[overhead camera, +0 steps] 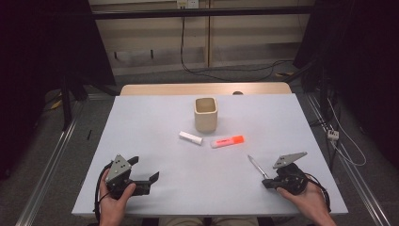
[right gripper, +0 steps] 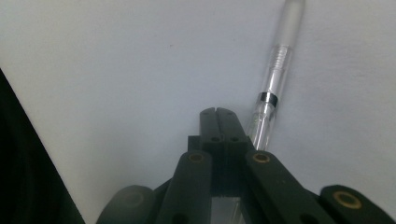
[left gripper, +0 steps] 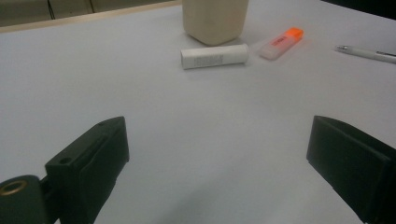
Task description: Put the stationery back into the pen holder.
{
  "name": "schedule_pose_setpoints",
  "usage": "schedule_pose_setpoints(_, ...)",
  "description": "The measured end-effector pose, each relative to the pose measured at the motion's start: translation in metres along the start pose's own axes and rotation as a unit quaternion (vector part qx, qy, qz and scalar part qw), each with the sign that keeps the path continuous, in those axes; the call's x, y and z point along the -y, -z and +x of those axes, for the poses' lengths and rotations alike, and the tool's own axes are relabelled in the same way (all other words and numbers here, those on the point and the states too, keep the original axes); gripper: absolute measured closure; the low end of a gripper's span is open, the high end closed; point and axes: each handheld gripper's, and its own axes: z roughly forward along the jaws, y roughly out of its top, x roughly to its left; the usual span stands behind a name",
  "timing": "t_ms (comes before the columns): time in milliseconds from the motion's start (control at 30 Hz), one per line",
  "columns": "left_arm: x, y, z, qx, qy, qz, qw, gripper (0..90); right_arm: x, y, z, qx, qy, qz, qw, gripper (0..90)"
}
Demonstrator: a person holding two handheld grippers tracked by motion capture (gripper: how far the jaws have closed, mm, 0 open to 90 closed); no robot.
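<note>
A beige square cup (overhead camera: 206, 114) stands at the middle of the white table (overhead camera: 155, 117). In front of it lie a white tube (overhead camera: 190, 138) and an orange-capped highlighter (overhead camera: 227, 141). A clear pen (overhead camera: 256, 166) lies at the right front. My left gripper (overhead camera: 145, 168) rests at the front left, open and holding nothing. Its own view looks past the gripper (left gripper: 219, 128) to the cup (left gripper: 215, 18), tube (left gripper: 214, 56), highlighter (left gripper: 281, 42) and pen (left gripper: 369, 53). My right gripper (overhead camera: 266, 183) is shut, its tip (right gripper: 215, 112) right beside the pen (right gripper: 273, 79), which runs under its right jaw.
A wooden strip (overhead camera: 202, 88) borders the table's far edge. Cables (overhead camera: 226, 70) trail over the floor behind it, and metal rails (overhead camera: 51, 155) run along both sides. Dark curtains hang at left and right.
</note>
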Motion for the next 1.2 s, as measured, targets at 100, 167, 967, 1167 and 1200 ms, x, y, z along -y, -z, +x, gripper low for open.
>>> schedule_pose_setpoints(100, 0.000, 0.000, 0.000, 0.001, 0.001, 0.000, 1.0000, 5.6, 0.000, 0.001, -0.001, 0.004, 0.000, 0.003, 1.0000, 90.0)
schedule_pose_setpoints(167, 0.000, 0.000, 0.000, 0.000, 0.001, 0.000, 1.0000, 5.6, 0.002, 0.003, -0.003, 0.008, 0.001, 0.003, 1.0000, 90.0)
schedule_pose_setpoints(967, 0.000, -0.002, 0.001, -0.001, 0.003, 0.001, 1.0000, 5.6, 0.001, 0.014, -0.015, 0.020, -0.010, -0.040, 0.9990, 82.0)
schedule_pose_setpoints(1167, 0.000, -0.001, 0.002, -0.004, 0.003, 0.001, 1.0000, 5.7, -0.007, 0.018, -0.018, 0.031, -0.012, -0.062, 0.9975, 61.5)
schedule_pose_setpoints(1200, 0.000, -0.001, 0.002, -0.003, 0.002, 0.002, 1.0000, 5.7, -0.009, 0.018, -0.018, 0.034, -0.013, -0.063, 0.9973, 57.6)
